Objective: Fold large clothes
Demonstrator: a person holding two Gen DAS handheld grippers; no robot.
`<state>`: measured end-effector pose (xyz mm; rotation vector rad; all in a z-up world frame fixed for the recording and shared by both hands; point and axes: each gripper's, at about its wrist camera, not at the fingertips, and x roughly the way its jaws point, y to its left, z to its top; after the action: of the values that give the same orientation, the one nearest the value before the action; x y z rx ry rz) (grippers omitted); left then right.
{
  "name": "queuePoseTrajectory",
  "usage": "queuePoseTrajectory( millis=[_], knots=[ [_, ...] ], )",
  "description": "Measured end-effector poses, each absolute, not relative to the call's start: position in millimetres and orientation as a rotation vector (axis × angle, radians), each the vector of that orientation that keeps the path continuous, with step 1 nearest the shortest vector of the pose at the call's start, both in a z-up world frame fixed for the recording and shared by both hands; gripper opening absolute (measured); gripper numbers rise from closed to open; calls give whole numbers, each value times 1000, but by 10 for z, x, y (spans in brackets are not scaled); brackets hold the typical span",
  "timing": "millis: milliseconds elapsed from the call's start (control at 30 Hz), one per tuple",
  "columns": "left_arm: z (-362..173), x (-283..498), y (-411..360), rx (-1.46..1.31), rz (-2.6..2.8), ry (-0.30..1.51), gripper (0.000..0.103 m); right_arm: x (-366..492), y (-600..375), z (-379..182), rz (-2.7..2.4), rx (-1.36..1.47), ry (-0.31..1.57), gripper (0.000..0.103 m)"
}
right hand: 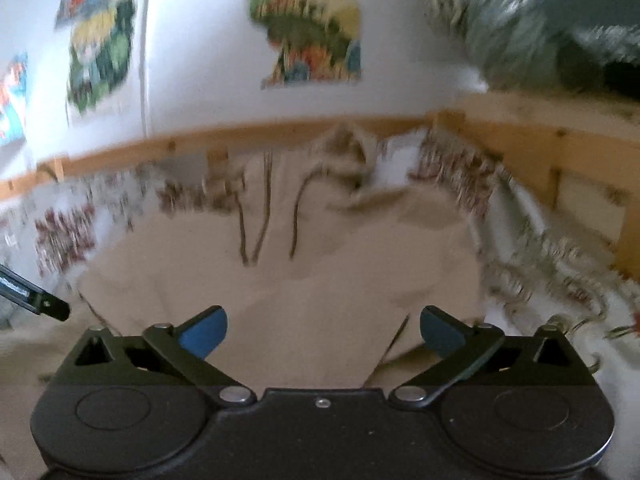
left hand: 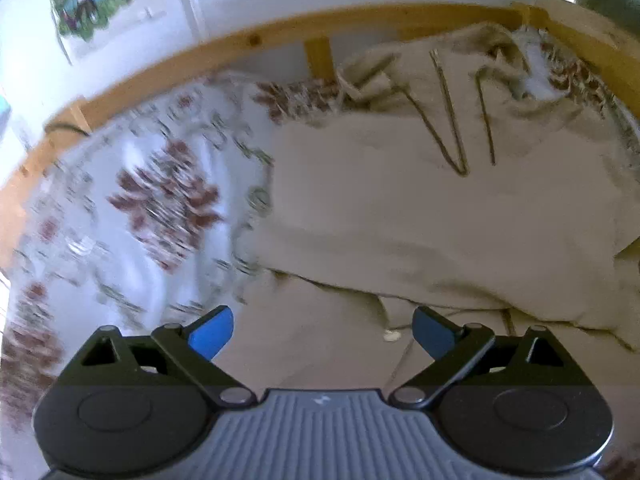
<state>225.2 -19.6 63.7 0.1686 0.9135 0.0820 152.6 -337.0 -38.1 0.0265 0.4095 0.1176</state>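
Observation:
A large beige hooded garment (left hand: 420, 216) lies spread on the bed, hood and dark drawstrings (left hand: 452, 120) at the far end. It also shows in the right wrist view (right hand: 320, 264), with its drawstrings (right hand: 260, 216). My left gripper (left hand: 322, 332) is open and empty, just above the garment's near left part. My right gripper (right hand: 324, 332) is open and empty, above the garment's near edge. Both views are motion-blurred.
A floral white bedsheet (left hand: 132, 208) covers the bed, to the left of the garment and to its right (right hand: 560, 264). A wooden bed rail (left hand: 248, 40) runs along the far side and right (right hand: 560, 136). Posters (right hand: 308, 20) hang on the wall. A dark tool tip (right hand: 44, 304) shows at left.

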Motion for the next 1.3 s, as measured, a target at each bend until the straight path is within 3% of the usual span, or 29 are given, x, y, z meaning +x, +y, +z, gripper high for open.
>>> queuePoseTrajectory(
  millis=[167,300,533,733,833,1067,1133,1167,1233,1300],
  knots=[
    [1571,2346,98,160,149,912,102,1436,-3402,-242,120,58,345,102],
    [1868,2656,225,148,175,813,102,1436,-3417,-188,92,83,331,102],
    [1347,3558,364,72,85,635,102,1596,-3543,-25,13,135,326,102],
    [959,4431,513,-60,34,626,102,2810,-3417,250,48,-3,350,102],
    [727,4789,429,-34,30,607,102,3567,-3456,314,52,12,375,94],
    [278,5499,216,-73,-26,625,89,4770,-3336,232,21,-123,402,78],
    [204,5663,189,-126,-34,629,83,4928,-3343,219,18,-138,398,76],
    [155,5744,176,-155,-41,642,74,4995,-3345,211,16,-139,405,74],
    [72,5881,148,-189,-73,677,49,5126,-3346,192,4,-148,421,66],
    [-17,5954,118,-215,-94,704,3,5216,-3339,164,-9,-146,451,60]
  ],
)
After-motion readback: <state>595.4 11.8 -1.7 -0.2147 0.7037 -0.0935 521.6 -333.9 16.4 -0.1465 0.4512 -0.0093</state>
